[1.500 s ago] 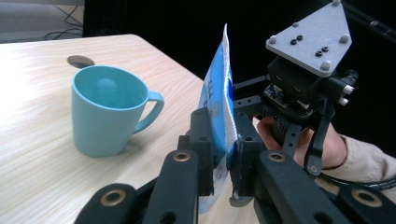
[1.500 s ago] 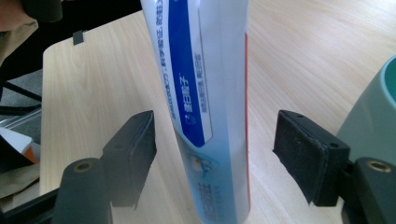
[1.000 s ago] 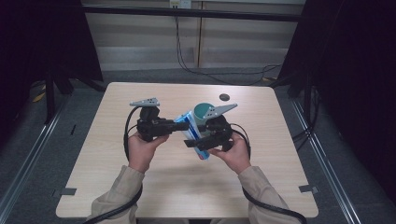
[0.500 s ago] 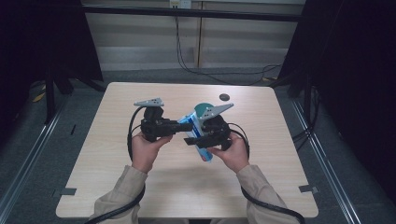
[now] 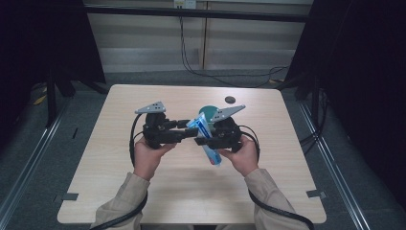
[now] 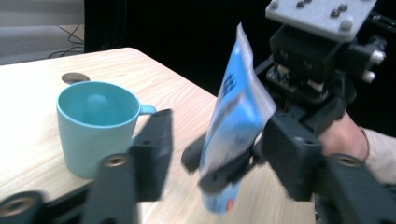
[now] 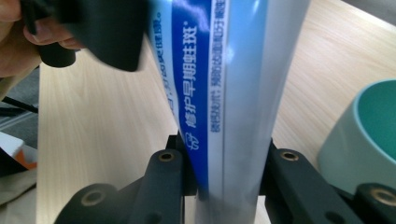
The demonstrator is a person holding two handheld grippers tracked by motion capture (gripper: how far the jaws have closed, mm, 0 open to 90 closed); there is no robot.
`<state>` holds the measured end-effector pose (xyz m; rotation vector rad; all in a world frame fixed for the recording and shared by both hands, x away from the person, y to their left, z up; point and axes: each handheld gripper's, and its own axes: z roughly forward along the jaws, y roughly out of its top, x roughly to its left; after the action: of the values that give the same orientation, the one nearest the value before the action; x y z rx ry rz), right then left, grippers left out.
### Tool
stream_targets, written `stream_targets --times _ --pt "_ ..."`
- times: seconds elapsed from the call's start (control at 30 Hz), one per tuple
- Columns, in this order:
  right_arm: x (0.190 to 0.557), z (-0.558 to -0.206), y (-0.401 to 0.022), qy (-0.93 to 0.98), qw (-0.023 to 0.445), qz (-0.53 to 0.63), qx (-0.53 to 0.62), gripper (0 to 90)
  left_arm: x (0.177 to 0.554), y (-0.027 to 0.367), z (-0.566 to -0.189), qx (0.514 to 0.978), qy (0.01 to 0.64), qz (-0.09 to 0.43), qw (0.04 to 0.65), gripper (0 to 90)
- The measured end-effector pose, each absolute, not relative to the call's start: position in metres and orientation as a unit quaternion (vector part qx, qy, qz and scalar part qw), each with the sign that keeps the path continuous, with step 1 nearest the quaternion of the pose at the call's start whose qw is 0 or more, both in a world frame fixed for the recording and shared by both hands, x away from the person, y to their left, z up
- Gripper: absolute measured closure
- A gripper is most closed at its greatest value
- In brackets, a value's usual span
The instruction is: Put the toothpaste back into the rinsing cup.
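Blue toothpaste tube (image 5: 207, 136) changes hands: right tongs (image 5: 205, 142) have just closed on it. Left tongs (image 5: 187, 130) have just been opening, freeing the tube for the teal cup (image 6: 95, 125).

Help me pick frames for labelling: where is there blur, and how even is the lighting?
High view: sharp, table evenly lit, surroundings dark. Left gripper view: its own jaws smear with motion blur, the mug is fairly crisp, and the toothpaste tube is soft. Right gripper view: the tube's print is readable; the black jaw at top left is blurred.
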<state>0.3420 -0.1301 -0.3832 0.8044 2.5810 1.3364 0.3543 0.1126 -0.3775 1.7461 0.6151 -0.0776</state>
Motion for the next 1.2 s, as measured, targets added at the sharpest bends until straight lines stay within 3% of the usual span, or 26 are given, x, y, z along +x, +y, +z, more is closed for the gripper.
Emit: stream_targets --times 0.07,0.5,1.03,1.2 --pt "0.343 -0.382 -0.134 0.855 0.067 0.439 0.269 74.0 0.350 0.118 -0.380 0.747 0.261 -0.026 0.611 34.7" --pt "0.344 -0.378 -0.152 0.847 0.081 0.442 0.283 74.1 0.336 0.142 -0.413 0.794 0.263 0.040 0.547 32.9" --pt "0.342 -0.380 -0.152 0.851 0.090 0.433 0.283 73.8 0.325 0.151 -0.465 0.842 0.270 0.076 0.461 33.0" --pt "0.343 -0.378 -0.154 0.850 0.088 0.434 0.287 74.0 0.323 0.150 -0.473 0.853 0.262 0.092 0.442 29.3"
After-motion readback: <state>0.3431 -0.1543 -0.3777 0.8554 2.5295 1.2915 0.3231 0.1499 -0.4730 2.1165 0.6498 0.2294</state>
